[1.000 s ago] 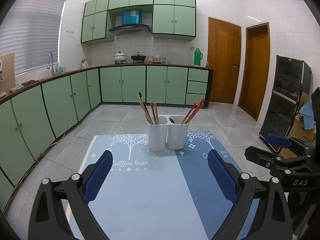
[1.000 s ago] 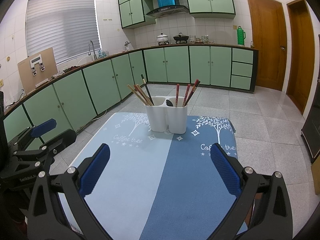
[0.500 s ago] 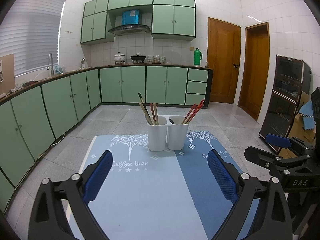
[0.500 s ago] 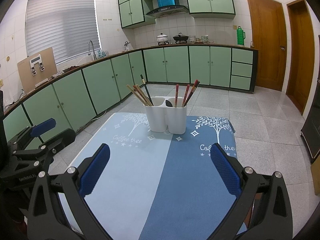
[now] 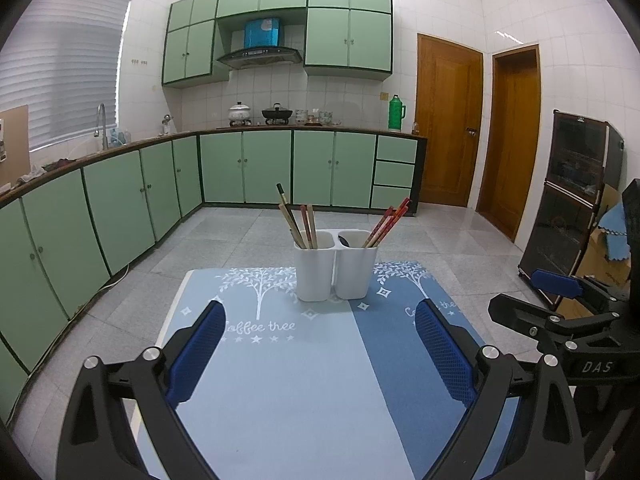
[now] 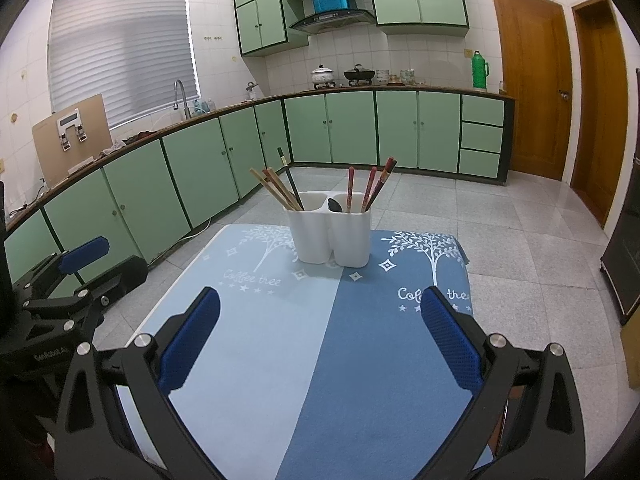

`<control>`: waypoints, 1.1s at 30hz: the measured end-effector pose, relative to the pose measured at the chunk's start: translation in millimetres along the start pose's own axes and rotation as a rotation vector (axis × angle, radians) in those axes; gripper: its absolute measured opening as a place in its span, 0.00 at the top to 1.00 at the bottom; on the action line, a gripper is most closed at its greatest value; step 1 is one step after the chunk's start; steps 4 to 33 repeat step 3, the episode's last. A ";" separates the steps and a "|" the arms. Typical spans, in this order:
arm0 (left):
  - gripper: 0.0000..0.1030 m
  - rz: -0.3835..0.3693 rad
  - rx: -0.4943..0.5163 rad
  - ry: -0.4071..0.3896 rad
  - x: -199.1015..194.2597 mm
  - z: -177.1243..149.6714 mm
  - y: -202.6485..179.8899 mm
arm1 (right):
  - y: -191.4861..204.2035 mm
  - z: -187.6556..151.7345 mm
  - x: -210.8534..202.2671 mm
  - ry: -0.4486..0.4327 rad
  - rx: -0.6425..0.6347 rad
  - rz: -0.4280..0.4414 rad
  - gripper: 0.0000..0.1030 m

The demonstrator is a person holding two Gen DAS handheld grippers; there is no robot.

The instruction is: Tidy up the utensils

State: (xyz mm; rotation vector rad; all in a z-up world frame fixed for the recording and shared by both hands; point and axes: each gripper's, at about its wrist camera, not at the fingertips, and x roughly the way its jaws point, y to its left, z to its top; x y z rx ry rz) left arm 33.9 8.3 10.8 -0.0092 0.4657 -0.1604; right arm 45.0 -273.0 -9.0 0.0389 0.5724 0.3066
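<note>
Two joined white plastic utensil cups (image 5: 335, 266) stand mid-tabletop on our blue cloth (image 5: 304, 380) lettered "Coffee tree": tan wooden chopsticks (image 5: 298, 224) left, red chopsticks (image 5: 386, 222) and a dark spoon (image 5: 344, 241) right. Our left tool (image 5: 320, 354) and right tool (image 6: 320, 340) are both spread, empty.

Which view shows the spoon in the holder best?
Right wrist: the dark spoon bowl shows larger above the white holder rim, beside the red chopsticks. Left wrist shows only a sliver.

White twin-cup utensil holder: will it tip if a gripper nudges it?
The white plastic twin-cup utensil holder looks light and tall, so probably tippy. The leaning red chopsticks and tan wooden chopsticks raise its weight. The blue cloth mat may resist sliding.
</note>
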 end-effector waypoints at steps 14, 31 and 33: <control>0.09 0.002 -0.002 0.002 0.1 0.0 1.4 | -2.7 0.1 0.9 0.003 0.002 0.000 0.05; 0.09 0.002 -0.002 0.002 0.1 0.0 1.4 | -2.7 0.1 0.9 0.003 0.002 0.000 0.05; 0.09 0.002 -0.002 0.002 0.1 0.0 1.4 | -2.7 0.1 0.9 0.003 0.002 0.000 0.05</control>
